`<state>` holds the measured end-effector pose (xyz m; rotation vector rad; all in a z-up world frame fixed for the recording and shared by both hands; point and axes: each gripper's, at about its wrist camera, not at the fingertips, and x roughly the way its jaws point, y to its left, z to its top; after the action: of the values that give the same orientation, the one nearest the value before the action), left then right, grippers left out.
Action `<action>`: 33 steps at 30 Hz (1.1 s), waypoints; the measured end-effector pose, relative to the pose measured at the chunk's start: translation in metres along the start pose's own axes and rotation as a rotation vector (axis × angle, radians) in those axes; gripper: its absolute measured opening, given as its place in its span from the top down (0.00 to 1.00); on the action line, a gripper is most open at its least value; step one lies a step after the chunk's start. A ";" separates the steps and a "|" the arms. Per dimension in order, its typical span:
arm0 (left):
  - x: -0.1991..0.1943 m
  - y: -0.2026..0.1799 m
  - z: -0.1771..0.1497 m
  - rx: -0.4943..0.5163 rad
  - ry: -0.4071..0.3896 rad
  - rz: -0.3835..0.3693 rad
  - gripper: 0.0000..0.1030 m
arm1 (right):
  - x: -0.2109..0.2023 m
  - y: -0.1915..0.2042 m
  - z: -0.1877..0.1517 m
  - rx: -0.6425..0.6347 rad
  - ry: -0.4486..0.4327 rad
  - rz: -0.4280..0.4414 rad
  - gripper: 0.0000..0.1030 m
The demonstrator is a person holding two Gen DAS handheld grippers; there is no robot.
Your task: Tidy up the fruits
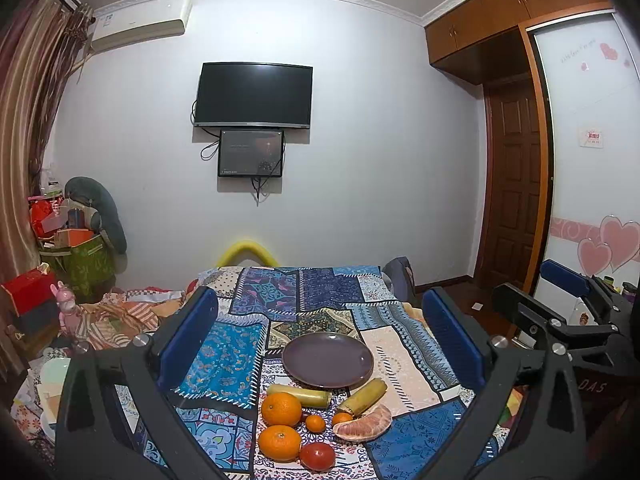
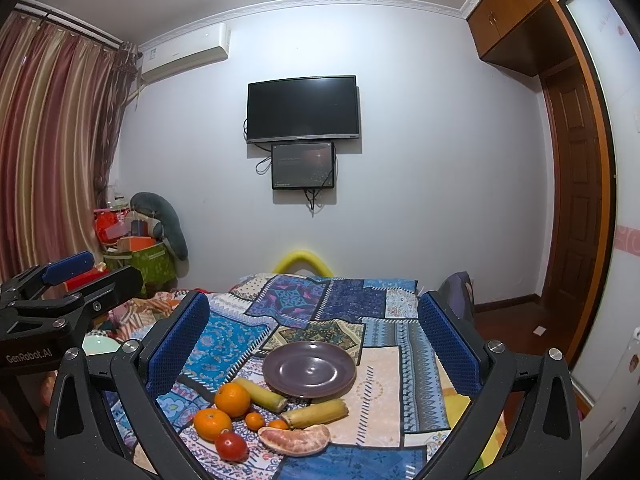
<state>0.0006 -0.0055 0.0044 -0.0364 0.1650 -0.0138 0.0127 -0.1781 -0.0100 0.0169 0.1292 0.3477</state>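
Note:
An empty purple plate (image 1: pixel 327 359) (image 2: pixel 309 368) sits on a patchwork cloth. In front of it lie two oranges (image 1: pixel 281 409) (image 1: pixel 279 442), two small tangerines (image 1: pixel 315 423), a red tomato (image 1: pixel 317 456) (image 2: pixel 231 446), a peeled grapefruit segment (image 1: pixel 363 424) (image 2: pixel 295 439) and two yellowish sugarcane pieces (image 1: pixel 299 395) (image 1: pixel 363 397). My left gripper (image 1: pixel 320 340) is open and empty, held above and behind the fruit. My right gripper (image 2: pixel 312 344) is open and empty, also held above the fruit. Each gripper shows at the edge of the other's view.
The cloth (image 1: pixel 400 364) covers a table that ends near a white wall. A cluttered bed with a pink toy (image 1: pixel 70 312) lies left. Boxes and a green bin (image 1: pixel 86 260) stand in the left corner. A wardrobe and door (image 1: pixel 516 184) stand right.

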 end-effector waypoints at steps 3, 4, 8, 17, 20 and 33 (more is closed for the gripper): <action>0.000 0.000 0.000 0.001 0.000 0.001 0.00 | 0.000 0.000 0.000 -0.001 0.000 -0.001 0.00; 0.000 0.000 0.000 0.000 0.000 0.001 0.00 | 0.001 0.000 0.001 0.000 0.001 -0.001 0.00; 0.000 0.000 0.000 0.000 0.000 0.001 0.00 | 0.000 0.000 0.001 0.003 0.000 0.001 0.00; 0.001 -0.002 -0.003 0.002 0.001 -0.002 0.00 | 0.000 0.000 0.000 0.002 -0.001 0.001 0.00; 0.001 -0.002 -0.004 0.001 0.001 -0.002 0.00 | 0.001 0.000 0.000 0.003 0.002 0.000 0.00; 0.036 0.026 -0.020 -0.030 0.104 0.047 0.00 | 0.032 -0.007 -0.017 -0.021 0.128 -0.002 0.00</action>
<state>0.0332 0.0191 -0.0223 -0.0615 0.2702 0.0339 0.0427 -0.1742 -0.0311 -0.0263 0.2524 0.3481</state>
